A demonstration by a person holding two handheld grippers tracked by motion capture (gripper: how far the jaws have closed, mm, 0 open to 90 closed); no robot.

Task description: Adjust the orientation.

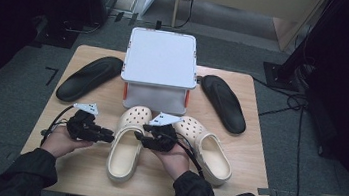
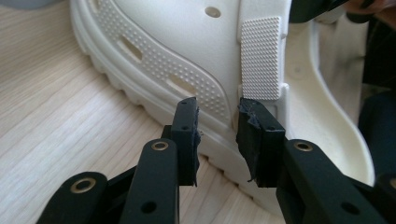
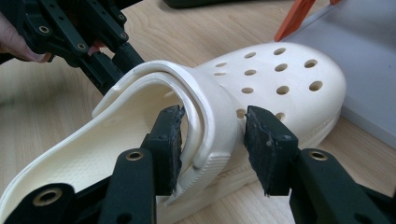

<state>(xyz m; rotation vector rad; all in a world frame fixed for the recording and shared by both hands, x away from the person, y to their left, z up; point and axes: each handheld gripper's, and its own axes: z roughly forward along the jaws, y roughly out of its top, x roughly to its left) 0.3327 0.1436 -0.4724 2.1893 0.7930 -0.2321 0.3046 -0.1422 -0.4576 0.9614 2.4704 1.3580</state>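
Cream clog's strap [image 3: 205, 116] between right tongs [image 3: 212, 140], left tongs [image 2: 217, 135] alongside

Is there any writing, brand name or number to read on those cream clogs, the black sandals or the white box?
None: no readable text anywhere.
Left cream clog, right cream clog, black sandals and white box: all plain, only holes and a dotted texture.

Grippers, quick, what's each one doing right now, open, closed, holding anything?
Left gripper: open, jaws at the side of the left cream clog, gripping nothing.
Right gripper: open, jaws either side of that clog's heel strap, not yet clamped.
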